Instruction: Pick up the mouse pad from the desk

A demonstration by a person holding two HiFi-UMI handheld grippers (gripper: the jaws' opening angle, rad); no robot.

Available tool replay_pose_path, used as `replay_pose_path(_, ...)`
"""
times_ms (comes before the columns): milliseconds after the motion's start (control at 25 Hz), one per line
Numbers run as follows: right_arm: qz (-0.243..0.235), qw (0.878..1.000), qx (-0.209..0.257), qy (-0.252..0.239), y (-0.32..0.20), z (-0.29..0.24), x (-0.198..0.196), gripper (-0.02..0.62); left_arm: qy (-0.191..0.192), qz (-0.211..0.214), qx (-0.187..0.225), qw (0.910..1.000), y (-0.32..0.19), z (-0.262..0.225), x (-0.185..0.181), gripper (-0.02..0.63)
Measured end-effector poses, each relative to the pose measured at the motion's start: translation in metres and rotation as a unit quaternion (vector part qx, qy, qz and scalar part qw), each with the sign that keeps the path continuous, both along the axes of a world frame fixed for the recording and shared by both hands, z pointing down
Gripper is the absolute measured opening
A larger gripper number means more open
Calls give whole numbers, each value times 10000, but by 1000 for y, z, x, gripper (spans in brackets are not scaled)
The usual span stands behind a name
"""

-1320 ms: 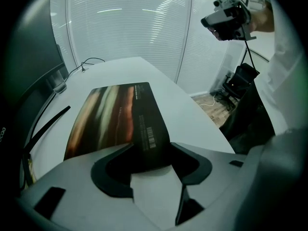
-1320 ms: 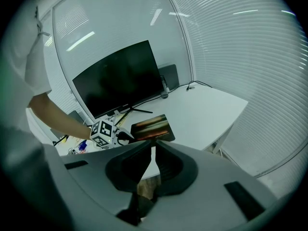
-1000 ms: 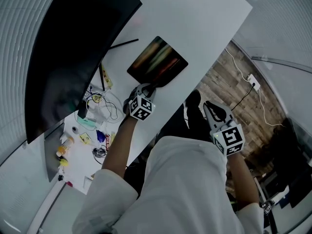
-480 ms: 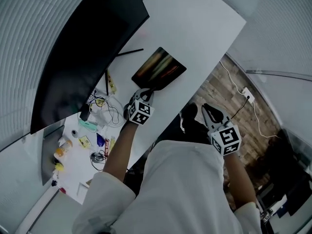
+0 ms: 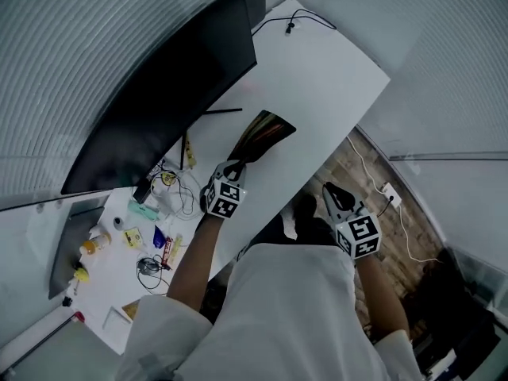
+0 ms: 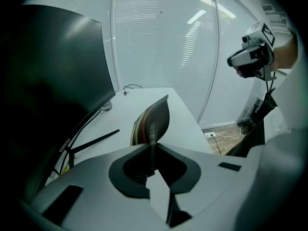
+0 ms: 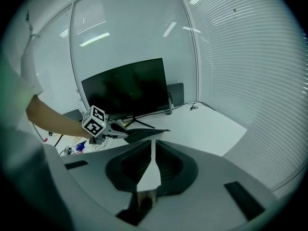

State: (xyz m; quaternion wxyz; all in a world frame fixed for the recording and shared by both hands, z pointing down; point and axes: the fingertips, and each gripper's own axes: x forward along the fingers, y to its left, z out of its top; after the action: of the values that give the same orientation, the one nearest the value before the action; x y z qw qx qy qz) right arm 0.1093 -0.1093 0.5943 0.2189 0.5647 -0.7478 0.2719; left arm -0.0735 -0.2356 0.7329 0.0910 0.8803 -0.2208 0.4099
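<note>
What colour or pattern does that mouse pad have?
The mouse pad is black with soft streaks of red, orange and pale yellow. It shows best in the left gripper view.

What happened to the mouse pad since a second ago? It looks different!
The left tongs closed on the near edge of the pad and lifted it. It lay flat on the desk before; now it tilts up off it. The right tongs are still shut and empty, off the desk's edge. The monitor and the clutter stayed put.
</note>
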Motion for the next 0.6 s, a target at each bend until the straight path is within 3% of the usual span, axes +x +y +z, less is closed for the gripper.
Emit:
replay_pose_path(360, -597, 9979, 248, -32, -15, -14, 17, 46, 390, -846, -59, 9956, 21, -37, 0, 40)
replay_pose_path(600, -1049, 9937, 374, -126, -24, -25, 43, 46, 609, -1555, 32, 9859, 46, -73, 7, 40)
